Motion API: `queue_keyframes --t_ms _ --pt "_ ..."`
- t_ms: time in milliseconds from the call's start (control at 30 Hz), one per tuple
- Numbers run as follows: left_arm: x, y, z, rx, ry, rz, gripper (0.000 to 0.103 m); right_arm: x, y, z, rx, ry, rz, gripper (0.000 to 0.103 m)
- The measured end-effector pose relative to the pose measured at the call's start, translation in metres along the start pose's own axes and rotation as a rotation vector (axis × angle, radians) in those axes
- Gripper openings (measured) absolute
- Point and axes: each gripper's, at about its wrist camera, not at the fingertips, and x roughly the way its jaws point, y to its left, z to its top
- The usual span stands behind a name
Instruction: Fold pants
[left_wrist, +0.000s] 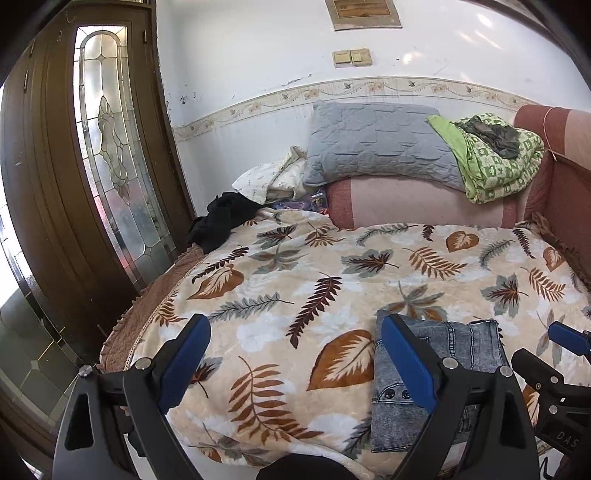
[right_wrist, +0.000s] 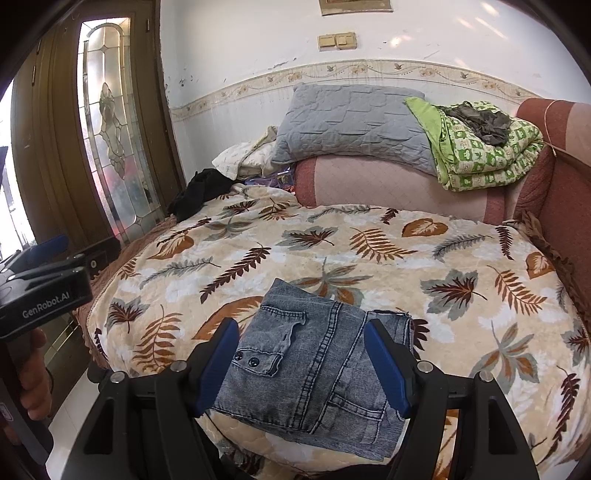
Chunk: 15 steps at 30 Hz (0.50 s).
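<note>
Folded grey-blue denim pants (right_wrist: 314, 362) lie in a compact stack near the front edge of the leaf-print blanket (right_wrist: 369, 243). They also show in the left wrist view (left_wrist: 461, 354) at the lower right. My right gripper (right_wrist: 301, 332) is open, above the pants, with its blue fingers either side of the stack and nothing held. My left gripper (left_wrist: 295, 332) is open and empty over the blanket, left of the pants. The right gripper's tip shows in the left wrist view (left_wrist: 565, 338).
A grey pillow (left_wrist: 373, 147), a green patterned quilt (left_wrist: 495, 158) and a pink bolster (left_wrist: 424, 203) sit at the back. Black clothing (left_wrist: 221, 221) lies at the far left corner. A wooden door with glass (left_wrist: 103, 147) stands left of the bed.
</note>
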Motion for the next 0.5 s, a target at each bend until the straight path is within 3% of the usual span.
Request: queue_keyframes --t_ms 500 --pt "-0.013 -0.001 0.001 0.001 -0.011 -0.022 0.094 -0.017 -0.001 0.0 0.001 -0.036 -0.003 0.074"
